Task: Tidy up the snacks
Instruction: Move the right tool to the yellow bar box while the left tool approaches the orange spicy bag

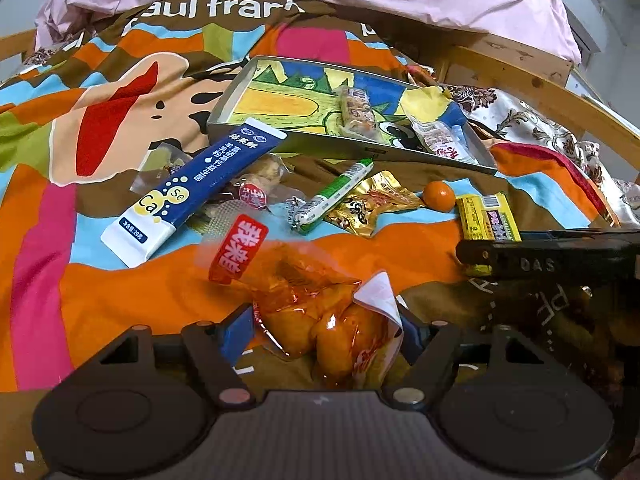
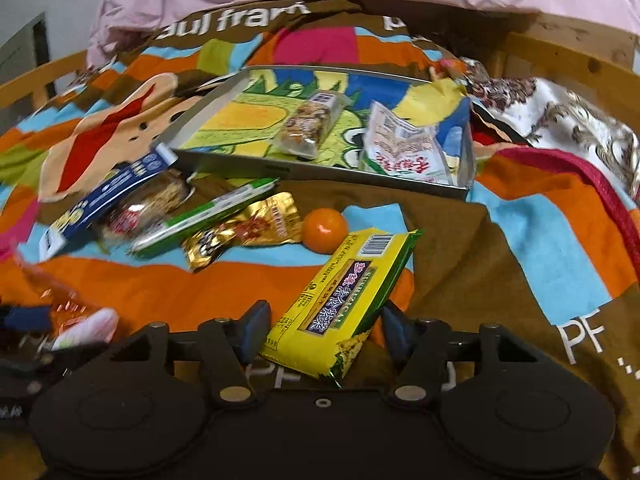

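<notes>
Left wrist view, nearest item: orange pouch [image 1: 320, 320], clear crinkly film over soft lumps, lying between the fingers of the left gripper [image 1: 326, 330]. Jaws stand apart on either side; whether the pads touch the film cannot be told. Likely light, slippery and crushable; best taken across the bulging middle, not the loose white flap.

Right wrist view, nearest item: yellow pack [image 2: 340, 300], flat, glossy, fairly stiff-looking, lying between the spread fingers of the right gripper [image 2: 322, 330], no visible contact. Judged light; grip across the short width.

Middle ground, on the bedspread [image 1: 120, 300]: mandarin [image 2: 324, 229], round, apt to roll; gold sachet [image 2: 244, 234], thin foil; green stick [image 2: 208, 216], slim and firm; blue sachet [image 1: 192, 188], long, flat, overlapping clear packets.

Far: tray [image 2: 320, 171], shallow box with printed floor, already holding a nut bar [image 2: 308, 128] and a white packet [image 2: 400, 148]; probable destination for the rest.
</notes>
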`<state>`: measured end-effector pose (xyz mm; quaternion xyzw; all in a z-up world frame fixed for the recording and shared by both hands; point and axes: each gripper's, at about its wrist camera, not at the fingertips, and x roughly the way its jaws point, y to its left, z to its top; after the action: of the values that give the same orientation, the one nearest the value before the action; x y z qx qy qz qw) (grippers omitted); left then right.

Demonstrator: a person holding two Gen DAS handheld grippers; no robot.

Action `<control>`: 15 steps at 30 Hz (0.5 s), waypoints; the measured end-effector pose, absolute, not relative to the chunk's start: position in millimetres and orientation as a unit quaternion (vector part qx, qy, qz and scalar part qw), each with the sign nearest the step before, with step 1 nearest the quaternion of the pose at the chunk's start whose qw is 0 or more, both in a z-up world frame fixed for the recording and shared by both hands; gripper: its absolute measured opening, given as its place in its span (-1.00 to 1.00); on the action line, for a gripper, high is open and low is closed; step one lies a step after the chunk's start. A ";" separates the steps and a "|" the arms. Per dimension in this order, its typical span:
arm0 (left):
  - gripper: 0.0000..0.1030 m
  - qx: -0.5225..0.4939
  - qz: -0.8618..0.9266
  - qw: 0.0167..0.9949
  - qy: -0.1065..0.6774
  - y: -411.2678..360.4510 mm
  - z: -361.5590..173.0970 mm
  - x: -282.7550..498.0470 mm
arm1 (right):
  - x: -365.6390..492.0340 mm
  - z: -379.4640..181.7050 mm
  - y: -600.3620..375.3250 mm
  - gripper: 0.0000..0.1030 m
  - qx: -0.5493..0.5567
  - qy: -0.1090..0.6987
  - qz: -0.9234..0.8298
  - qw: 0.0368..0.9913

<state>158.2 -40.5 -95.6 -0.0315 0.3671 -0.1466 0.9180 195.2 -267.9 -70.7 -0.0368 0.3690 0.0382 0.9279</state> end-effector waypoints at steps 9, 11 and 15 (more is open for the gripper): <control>0.47 -0.035 -0.148 0.918 0.365 -39.4 -97.1 157.6 | 183.9 -71.8 -246.9 0.56 -0.131 0.352 0.034 0.926; 0.47 -0.035 -0.148 0.919 0.365 -39.5 -97.4 157.5 | 183.9 -72.2 -245.8 0.61 -0.143 0.348 0.023 0.926; 0.47 -0.031 -0.145 0.920 0.362 -40.9 -97.8 156.2 | 186.6 -76.3 -245.2 0.48 -0.143 0.358 0.027 0.922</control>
<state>156.2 -40.9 -97.8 -0.0315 0.3624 -0.1453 0.9201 186.6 -245.2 -76.3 -0.1426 0.3579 0.0273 0.9224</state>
